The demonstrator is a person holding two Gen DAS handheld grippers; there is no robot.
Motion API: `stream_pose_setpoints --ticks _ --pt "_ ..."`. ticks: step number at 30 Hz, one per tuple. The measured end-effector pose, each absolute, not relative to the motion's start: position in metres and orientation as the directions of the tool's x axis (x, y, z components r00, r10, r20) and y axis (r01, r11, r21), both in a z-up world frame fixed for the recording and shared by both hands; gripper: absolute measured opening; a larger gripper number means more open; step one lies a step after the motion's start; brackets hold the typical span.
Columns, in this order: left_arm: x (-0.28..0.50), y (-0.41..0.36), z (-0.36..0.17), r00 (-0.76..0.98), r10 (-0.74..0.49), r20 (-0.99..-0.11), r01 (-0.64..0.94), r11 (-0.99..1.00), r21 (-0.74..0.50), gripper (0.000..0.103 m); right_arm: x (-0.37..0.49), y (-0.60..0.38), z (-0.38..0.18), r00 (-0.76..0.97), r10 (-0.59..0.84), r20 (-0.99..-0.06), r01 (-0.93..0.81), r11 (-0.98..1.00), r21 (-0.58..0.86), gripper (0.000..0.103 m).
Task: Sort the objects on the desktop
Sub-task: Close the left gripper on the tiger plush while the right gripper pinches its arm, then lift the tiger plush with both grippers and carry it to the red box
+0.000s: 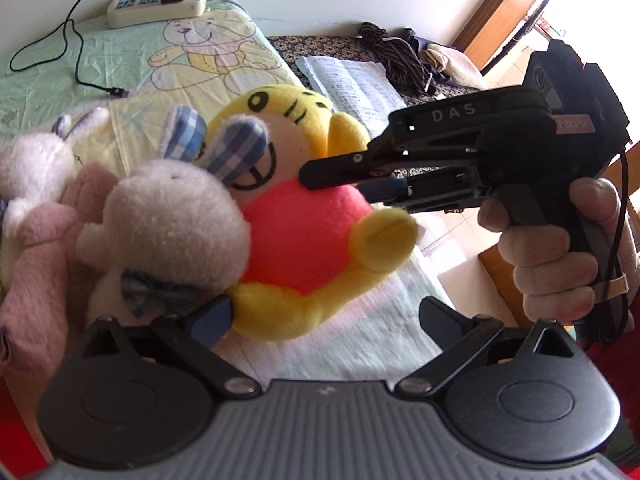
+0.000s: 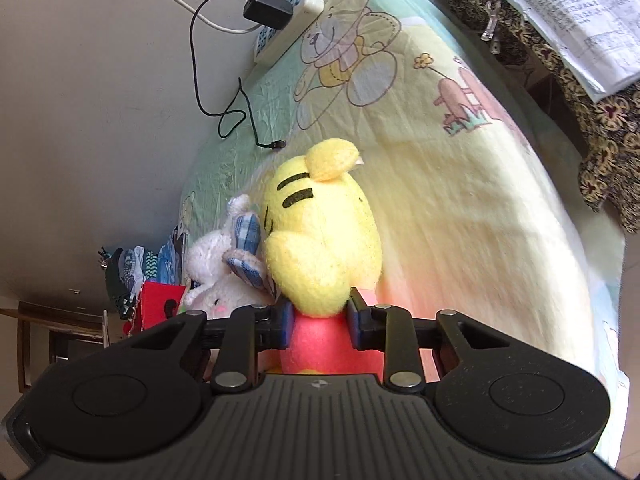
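white power strip, black cable, open book.

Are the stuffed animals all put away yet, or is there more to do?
Done, it seems: a white bunny, a pink plush and a second bunny are bunched together on the blanket. In hand: the right gripper is shut on the yellow tiger, next to that bunch. The left gripper is open beside it. Left: letting the tiger go. The charger cable lies loose too.
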State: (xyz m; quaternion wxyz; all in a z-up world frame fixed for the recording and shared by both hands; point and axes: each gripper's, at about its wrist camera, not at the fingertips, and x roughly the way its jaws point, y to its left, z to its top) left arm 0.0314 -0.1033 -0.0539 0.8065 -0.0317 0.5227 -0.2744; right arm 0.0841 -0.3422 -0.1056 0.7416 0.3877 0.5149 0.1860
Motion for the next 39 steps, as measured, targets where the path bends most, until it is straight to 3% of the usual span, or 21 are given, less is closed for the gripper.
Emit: stream_pose_setpoints --ticks 12,23,27,33,39 --pt "0.008 -0.095 -0.054 0.191 -0.624 -0.758 0.416 0.751 -0.513 0.099 0.005 -0.371 -0.094 0.454 0.58 -0.676 0.233 0.656 0.718 0.026" --pt "0.01 -0.131 -0.1 0.043 -0.652 -0.757 0.402 0.705 -0.585 0.1 -0.046 -0.379 -0.093 0.469 0.564 -0.679 0.269 0.641 0.719 0.026" --pt "0.0 -0.143 -0.106 0.002 -0.672 -0.74 0.413 0.675 -0.612 0.095 -0.063 -0.383 -0.096 0.468 0.561 -0.683 0.287 0.635 0.717 0.025" --pt "-0.017 -0.151 -0.097 -0.009 -0.694 -0.72 0.451 0.64 -0.622 0.088 -0.079 -0.38 -0.089 0.47 0.57 -0.674 0.278 0.629 0.726 0.025" --pt "-0.03 -0.148 -0.074 0.067 -0.683 -0.727 0.501 0.653 -0.568 0.088 -0.077 -0.365 -0.071 0.482 0.6 -0.638 0.194 0.637 0.746 0.025"
